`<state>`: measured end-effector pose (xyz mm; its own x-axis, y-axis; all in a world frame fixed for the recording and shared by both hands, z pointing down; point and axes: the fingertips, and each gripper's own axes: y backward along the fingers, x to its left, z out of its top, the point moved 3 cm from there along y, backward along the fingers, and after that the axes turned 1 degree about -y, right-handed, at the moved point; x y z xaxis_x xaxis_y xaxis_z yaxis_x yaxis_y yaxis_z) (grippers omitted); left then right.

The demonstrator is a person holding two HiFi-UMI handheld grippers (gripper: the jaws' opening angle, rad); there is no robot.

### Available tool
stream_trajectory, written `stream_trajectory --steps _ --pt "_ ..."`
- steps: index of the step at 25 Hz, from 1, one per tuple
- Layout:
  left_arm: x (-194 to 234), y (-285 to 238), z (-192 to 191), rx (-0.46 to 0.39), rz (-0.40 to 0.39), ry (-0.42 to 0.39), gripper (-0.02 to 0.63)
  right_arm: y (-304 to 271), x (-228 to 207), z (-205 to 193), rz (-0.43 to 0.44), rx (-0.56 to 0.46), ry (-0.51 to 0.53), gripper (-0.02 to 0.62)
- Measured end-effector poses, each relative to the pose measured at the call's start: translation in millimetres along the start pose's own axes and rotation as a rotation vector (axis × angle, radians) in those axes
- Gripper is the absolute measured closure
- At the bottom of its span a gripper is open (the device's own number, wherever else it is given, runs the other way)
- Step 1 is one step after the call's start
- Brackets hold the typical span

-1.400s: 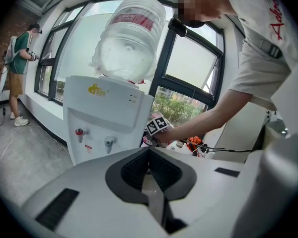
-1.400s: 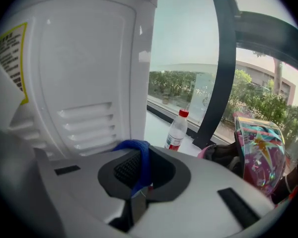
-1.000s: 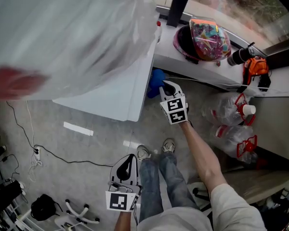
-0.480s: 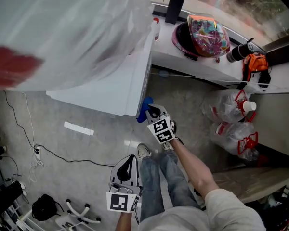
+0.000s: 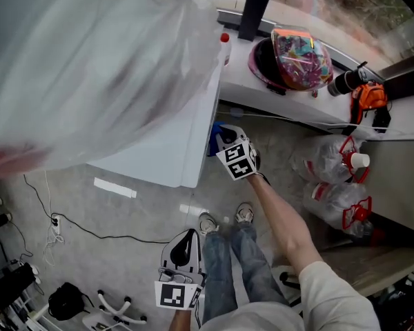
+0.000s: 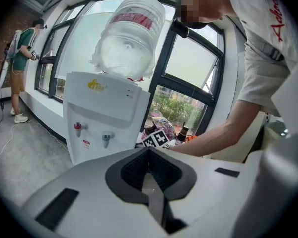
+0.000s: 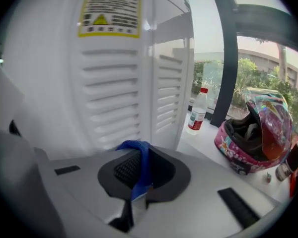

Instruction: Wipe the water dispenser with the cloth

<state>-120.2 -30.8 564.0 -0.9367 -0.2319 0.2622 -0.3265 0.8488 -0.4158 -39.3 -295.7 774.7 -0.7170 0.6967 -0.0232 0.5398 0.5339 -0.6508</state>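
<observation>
Your left tool [image 5: 185,236] hangs at 6 o'clock in the head view, jaws together with nothing between them. Farther out, your right tool [image 5: 223,138] is closed on the blue cloth [image 7: 138,158] — just beside the louvred side of the water dispenser [image 5: 167,150].

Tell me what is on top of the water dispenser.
An upturned water bottle stands on the dispenser, with clear plastic bunched round its lower end. That plastic hides the bottle's neck and the socket that it sits in.
</observation>
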Motion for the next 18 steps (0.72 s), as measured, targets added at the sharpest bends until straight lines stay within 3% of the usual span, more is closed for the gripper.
stream_trajectory --steps 9,18 --pt "-3.1 -9.9 -6.2 0.034 -0.009 0.015 0.595 -31.8 -77.8 51.5 -0.074 -0.027 0.021 0.572" --pt "-5.6 -14.4 -8.5 0.047 -0.011 0.016 0.595 -37.7 -91.1 54.3 -0.089 -0.02 0.014 0.572"
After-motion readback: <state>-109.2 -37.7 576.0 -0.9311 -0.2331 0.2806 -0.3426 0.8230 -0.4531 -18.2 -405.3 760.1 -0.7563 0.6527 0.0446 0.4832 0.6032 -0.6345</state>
